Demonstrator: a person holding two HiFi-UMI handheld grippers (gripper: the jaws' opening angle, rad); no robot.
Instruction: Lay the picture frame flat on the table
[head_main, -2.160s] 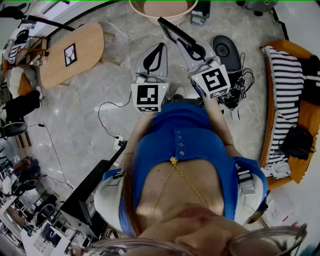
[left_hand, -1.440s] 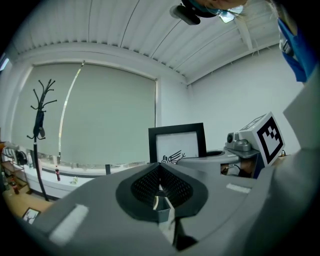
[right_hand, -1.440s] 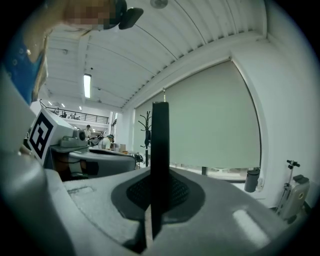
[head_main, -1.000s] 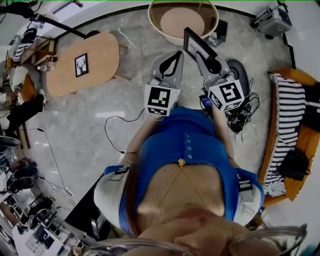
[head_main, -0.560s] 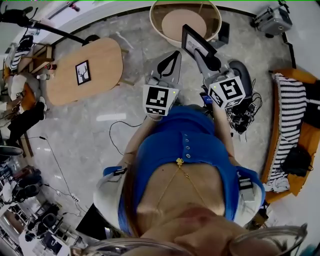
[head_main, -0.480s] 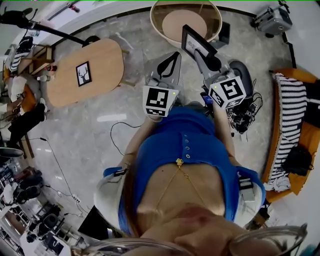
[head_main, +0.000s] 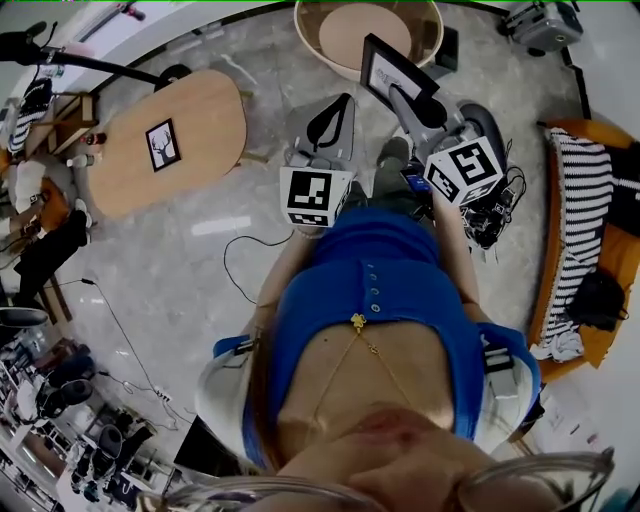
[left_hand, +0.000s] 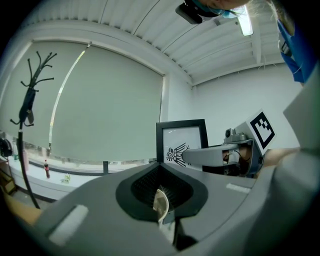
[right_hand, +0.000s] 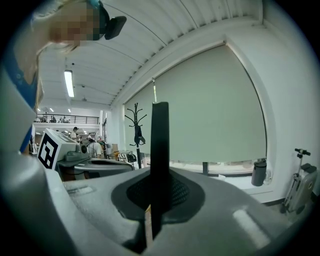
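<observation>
A black picture frame (head_main: 388, 72) with a white print is held off the floor in my right gripper (head_main: 398, 92), which is shut on its edge. In the right gripper view the frame (right_hand: 159, 150) stands edge-on between the jaws. The left gripper view shows the frame (left_hand: 181, 144) face-on with the right gripper (left_hand: 215, 156) clamped on it. My left gripper (head_main: 345, 102) hangs beside it, shut and holding nothing. An oval wooden table (head_main: 195, 110) stands to the left, with a second small frame (head_main: 160, 145) lying flat on it.
A round wicker piece (head_main: 368, 30) stands just beyond the held frame. An orange sofa (head_main: 612, 240) with a striped cloth (head_main: 578, 190) lies at the right. Cables (head_main: 240, 270) run over the marble floor. A coat stand (right_hand: 136, 131) rises by the window blind.
The oval table has drawn closer to the grippers since the earliest frame. The right gripper keeps hold of the frame, now raised slightly. The left gripper stays shut alongside it.
</observation>
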